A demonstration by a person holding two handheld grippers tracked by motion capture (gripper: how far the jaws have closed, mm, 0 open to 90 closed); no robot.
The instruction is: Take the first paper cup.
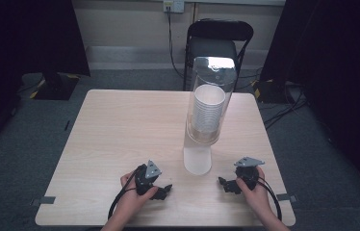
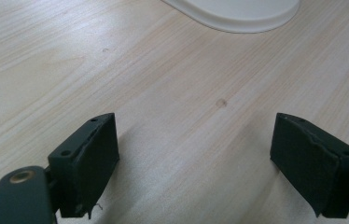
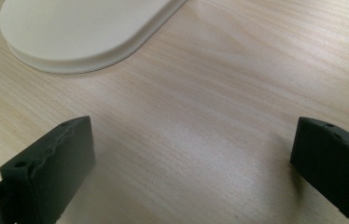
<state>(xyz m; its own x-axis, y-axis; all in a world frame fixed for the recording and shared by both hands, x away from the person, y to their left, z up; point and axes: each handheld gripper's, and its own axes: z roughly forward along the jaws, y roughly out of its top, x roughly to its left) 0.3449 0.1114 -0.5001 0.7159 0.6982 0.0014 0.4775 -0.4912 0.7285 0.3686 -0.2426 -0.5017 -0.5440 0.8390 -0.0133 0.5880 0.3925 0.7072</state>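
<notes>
High view: a black folding chair is standing behind the wooden surface. A clear cup dispenser, holding a stack of white paper cups, is rising from a white base near the front, between the left gripper and right gripper, nothing blocking it.

Left gripper view: jaws are standing wide apart, empty; base edge is lying ahead.

Right gripper view: jaws are gaping, empty; base ahead.

The table is pale wood with fine grain. The cup dispenser is a clear tube on a white base, holding white cups. Both grippers are black: left gripper, right gripper.
</notes>
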